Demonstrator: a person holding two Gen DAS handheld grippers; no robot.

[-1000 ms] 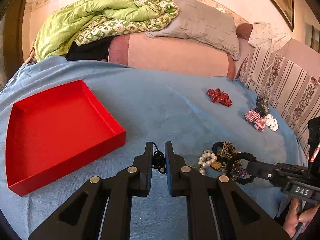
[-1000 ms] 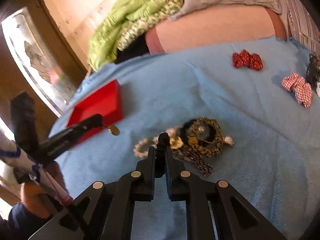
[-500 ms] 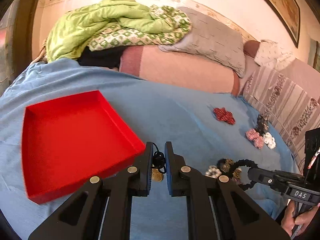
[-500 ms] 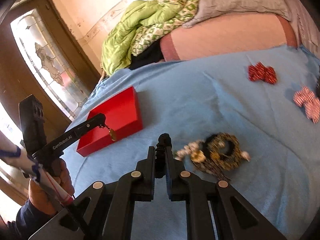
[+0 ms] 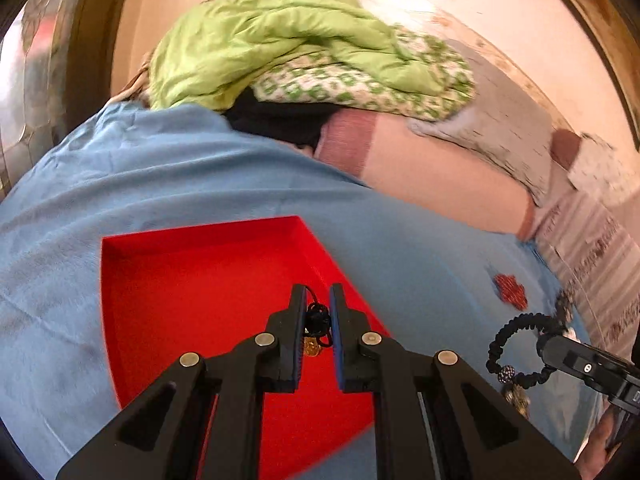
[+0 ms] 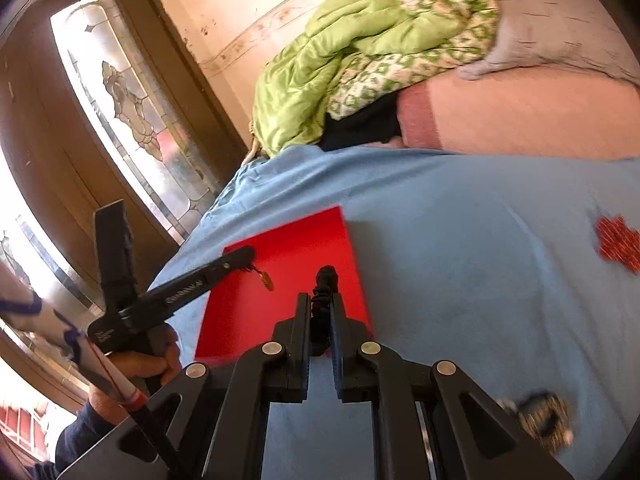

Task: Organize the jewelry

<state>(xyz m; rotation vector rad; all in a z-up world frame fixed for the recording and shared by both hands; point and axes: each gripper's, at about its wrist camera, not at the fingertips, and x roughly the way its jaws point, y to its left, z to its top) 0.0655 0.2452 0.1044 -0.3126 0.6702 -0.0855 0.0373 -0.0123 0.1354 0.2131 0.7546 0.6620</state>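
Both claws carry jewelry toward the red tray on the bed's blue blanket. Left claw is pinched on a black cord with gold pendant, hanging over the tray floor. Right claw is clamped on a black beaded bracelet, near the tray's edge. Best to lower each piece inside the walls before releasing, so nothing swings out. Tray looks empty. More jewelry waits on the blanket.

Sunlit bed in blue, leaded-glass door, pale bordered wall.
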